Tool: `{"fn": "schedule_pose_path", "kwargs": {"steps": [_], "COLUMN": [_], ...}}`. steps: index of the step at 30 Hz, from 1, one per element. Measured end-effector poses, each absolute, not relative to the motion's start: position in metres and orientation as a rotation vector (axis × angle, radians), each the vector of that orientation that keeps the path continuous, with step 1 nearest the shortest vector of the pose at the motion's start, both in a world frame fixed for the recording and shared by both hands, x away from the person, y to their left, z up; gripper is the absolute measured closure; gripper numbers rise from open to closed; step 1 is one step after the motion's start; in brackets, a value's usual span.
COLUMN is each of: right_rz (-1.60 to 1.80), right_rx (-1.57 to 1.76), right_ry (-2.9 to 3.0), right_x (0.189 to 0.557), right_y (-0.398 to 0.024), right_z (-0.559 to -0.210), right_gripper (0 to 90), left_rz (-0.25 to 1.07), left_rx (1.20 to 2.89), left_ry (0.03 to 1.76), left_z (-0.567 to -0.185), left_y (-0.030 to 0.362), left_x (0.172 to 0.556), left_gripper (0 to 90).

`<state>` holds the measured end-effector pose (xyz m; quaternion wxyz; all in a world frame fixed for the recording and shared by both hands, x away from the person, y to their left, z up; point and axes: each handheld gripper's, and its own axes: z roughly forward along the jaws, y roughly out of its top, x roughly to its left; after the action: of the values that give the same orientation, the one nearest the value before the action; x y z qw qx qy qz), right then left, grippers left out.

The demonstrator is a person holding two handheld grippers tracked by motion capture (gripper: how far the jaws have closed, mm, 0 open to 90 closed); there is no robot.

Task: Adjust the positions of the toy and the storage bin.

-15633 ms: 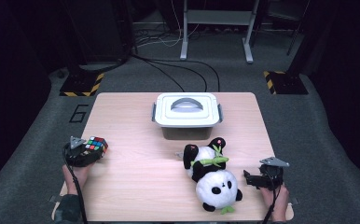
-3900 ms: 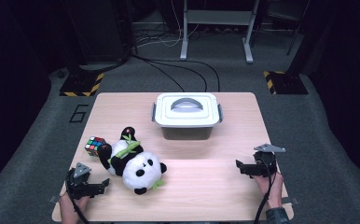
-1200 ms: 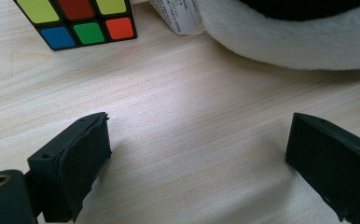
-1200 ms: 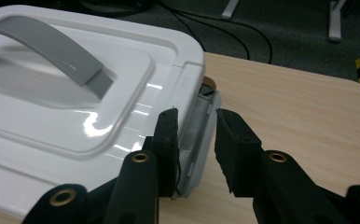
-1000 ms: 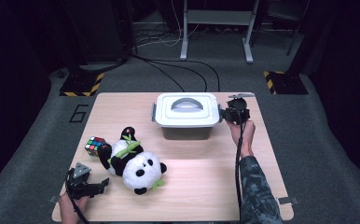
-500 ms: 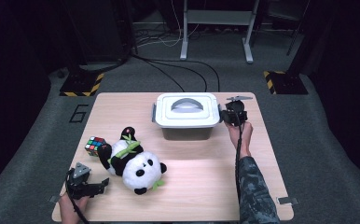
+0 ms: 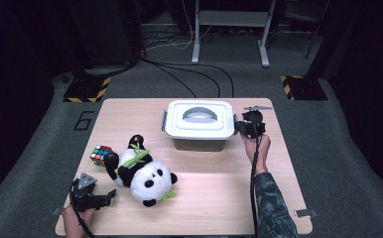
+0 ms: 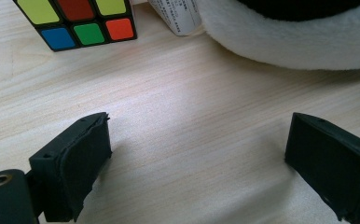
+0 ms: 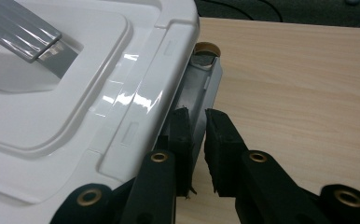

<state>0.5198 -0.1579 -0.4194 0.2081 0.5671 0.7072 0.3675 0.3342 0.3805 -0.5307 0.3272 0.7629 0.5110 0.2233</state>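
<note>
Grey latch (image 9: 205, 88) on the white box (image 7: 198, 121) sits pinched in the right gripper (image 9: 196, 122). Left gripper (image 8: 197, 154) rests released on the table (image 7: 219, 198), near the panda (image 7: 142, 173) and cube (image 7: 100, 154).

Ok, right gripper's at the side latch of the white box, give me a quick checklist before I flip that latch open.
1. Right gripper jaws closed around the grey latch: ok.
2. Lid seated flat on the box: ok.
3. Opposite latch released: cannot tell.
4. Table beside the latch free for the swing: ok.
5. Panda and cube away from the box: ok.
6. Left gripper open, holding nothing: ok.
</note>
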Motion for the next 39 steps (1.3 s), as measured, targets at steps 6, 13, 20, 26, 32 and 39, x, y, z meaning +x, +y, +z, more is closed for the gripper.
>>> {"fn": "schedule_pose_path", "kwargs": {"steps": [6,13,20,26,32,39], "right_rz": [1.025,1.005,1.02,1.045,1.081,1.047], "right_rx": [1.598,1.596,1.564,1.531,1.493,1.474], "right_ry": [1.984,1.993,2.004,2.005,1.999,2.029], "right_x": [0.511,0.495,0.489,0.5,0.518,0.537], "right_y": [-0.16,-0.158,-0.16,-0.164,-0.171,-0.17], "right_z": [-0.418,-0.416,-0.416,-0.418,-0.417,-0.419], "right_gripper": [80.7,80.6,80.4,72.9,70.6,72.8], "left_rz": [0.583,0.585,0.592,0.59,0.589,0.589], "left_rx": [1.998,1.998,1.99,1.99,1.981,1.979], "left_ry": [1.339,1.338,1.336,1.339,1.343,1.343], "left_z": [-0.531,-0.531,-0.531,-0.531,-0.532,-0.532], "left_y": [0.381,0.381,0.38,0.381,0.38,0.38], "left_x": [0.334,0.334,0.335,0.334,0.334,0.335], "left_gripper": [6.8,6.8,6.8,6.8,6.8,6.9]}}
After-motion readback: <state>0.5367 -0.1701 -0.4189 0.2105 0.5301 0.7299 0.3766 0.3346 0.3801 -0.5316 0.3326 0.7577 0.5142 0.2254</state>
